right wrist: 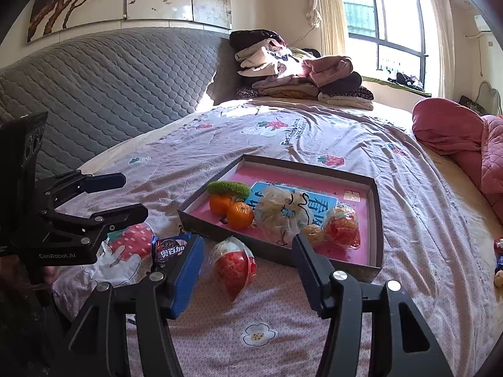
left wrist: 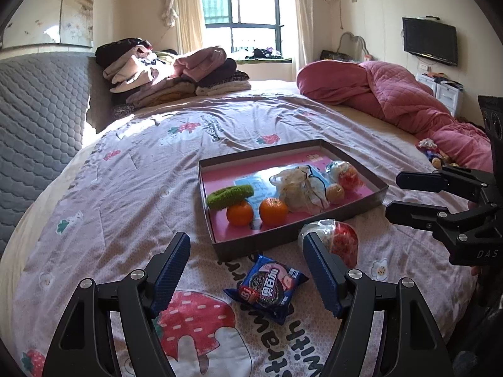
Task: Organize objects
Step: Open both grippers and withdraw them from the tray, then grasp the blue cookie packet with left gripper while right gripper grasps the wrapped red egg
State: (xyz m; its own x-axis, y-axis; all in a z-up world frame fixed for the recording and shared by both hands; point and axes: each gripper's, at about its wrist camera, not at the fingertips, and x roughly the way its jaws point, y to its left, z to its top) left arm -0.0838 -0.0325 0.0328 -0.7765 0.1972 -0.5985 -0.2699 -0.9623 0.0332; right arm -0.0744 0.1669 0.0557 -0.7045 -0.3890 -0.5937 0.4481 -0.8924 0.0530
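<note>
Both the left gripper (left wrist: 246, 267) and right gripper (right wrist: 248, 270) are held spread, empty. An Oreo packet (left wrist: 266, 287) and wrapped lollipop (right wrist: 234, 265) are seen lying on the bedspread (left wrist: 125, 188) just before the shallow box (left wrist: 220, 245), where tangerines (left wrist: 273, 211) are kept.

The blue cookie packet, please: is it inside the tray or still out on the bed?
Out. The blue cookie packet lies on the bedspread, just outside the tray.

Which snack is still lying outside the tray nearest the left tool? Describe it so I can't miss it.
Find the shallow grey cardboard tray with pink floor on the bed. Just before its near edge lies a flat blue foil cookie packet. Unlike the round clear-wrapped red ball beside it, it shows a dark sandwich cookie.
</note>
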